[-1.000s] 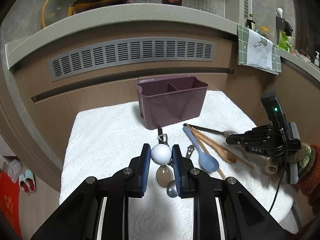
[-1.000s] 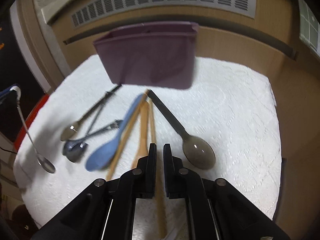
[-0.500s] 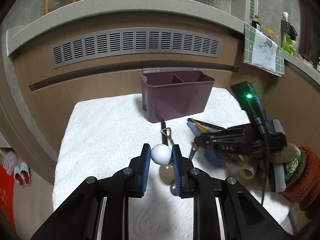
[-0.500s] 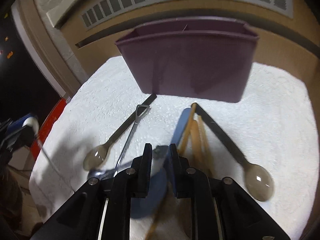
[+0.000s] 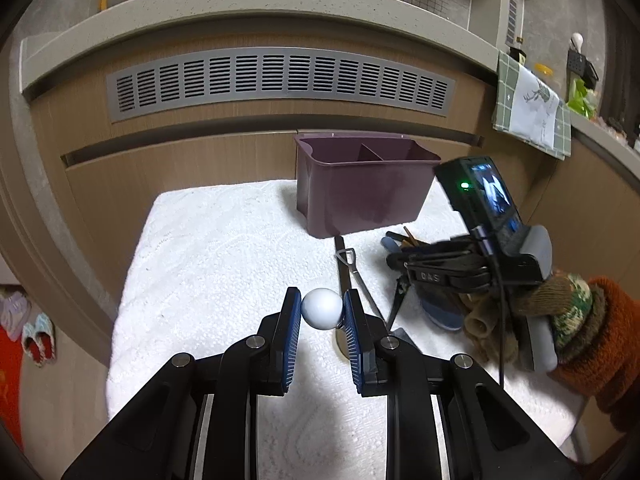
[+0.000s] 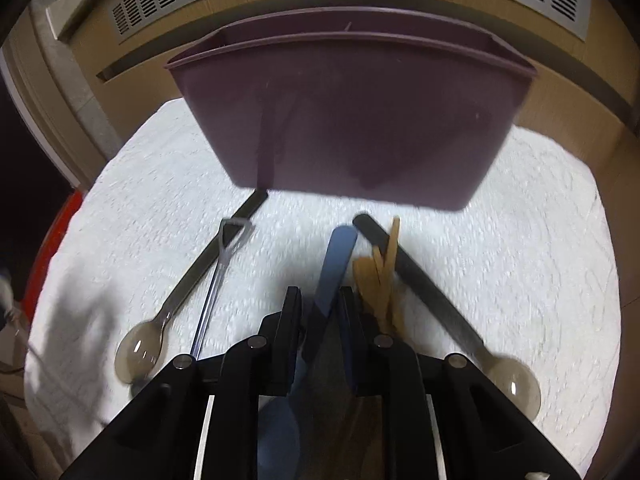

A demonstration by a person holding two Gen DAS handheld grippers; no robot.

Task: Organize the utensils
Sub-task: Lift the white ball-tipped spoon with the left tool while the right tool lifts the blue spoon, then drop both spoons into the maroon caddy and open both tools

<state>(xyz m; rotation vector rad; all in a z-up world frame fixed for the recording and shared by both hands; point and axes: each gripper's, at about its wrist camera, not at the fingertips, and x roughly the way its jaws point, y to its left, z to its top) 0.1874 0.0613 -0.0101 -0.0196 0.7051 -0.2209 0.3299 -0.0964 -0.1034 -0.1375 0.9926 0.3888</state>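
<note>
The left gripper [image 5: 322, 314], low centre of its frame, has its fingers clenched on a white ball [image 5: 322, 313]. The right gripper [image 6: 320, 312] is spreading its fingers, the blue spoon's [image 6: 335, 264] handle between them, ungripped. Other utensils lie on the white-towelled surface [image 5: 224, 248] below the purple caddy [image 6: 352, 120], centre frame.

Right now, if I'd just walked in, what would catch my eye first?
Probably the white ball, pinched between the left gripper's blue jaws over the white towel. Behind it stands the purple caddy; in front of that, the right gripper straddles a blue spoon, jaws opening.
</note>
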